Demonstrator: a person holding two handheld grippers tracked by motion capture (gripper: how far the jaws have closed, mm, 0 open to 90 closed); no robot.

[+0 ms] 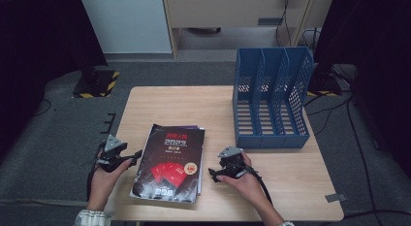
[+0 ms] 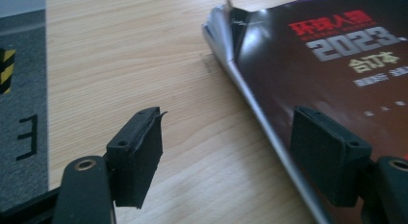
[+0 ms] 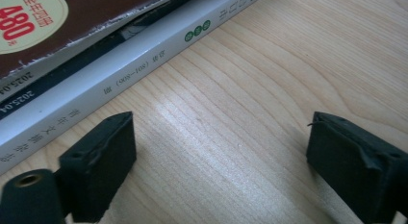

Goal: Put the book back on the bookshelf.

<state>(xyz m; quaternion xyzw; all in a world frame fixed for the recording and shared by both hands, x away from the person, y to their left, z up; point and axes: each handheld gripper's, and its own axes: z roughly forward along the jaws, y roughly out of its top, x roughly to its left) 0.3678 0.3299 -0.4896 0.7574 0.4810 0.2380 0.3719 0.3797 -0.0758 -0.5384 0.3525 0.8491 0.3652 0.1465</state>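
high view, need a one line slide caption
Two hand-held grippers, left gripper and right gripper, flank a magazine stack on a wooden table near a blue file rack.

Office-like lab: blue file rack point(image 1: 271, 97) on wooden table point(image 1: 160, 100), grey carpet point(image 1: 58, 119), hazard-taped stand base point(image 1: 96, 84) far left.

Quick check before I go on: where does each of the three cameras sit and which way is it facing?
High view: above the person's side, facing forward and down on the table; forearms, left gripper, right gripper.
Left gripper view: rides the left gripper, facing the magazine stack; its open jaws.
Right gripper view: rides the right gripper, facing the stack's spines; its open jaws.
All three share the stack and tabletop.
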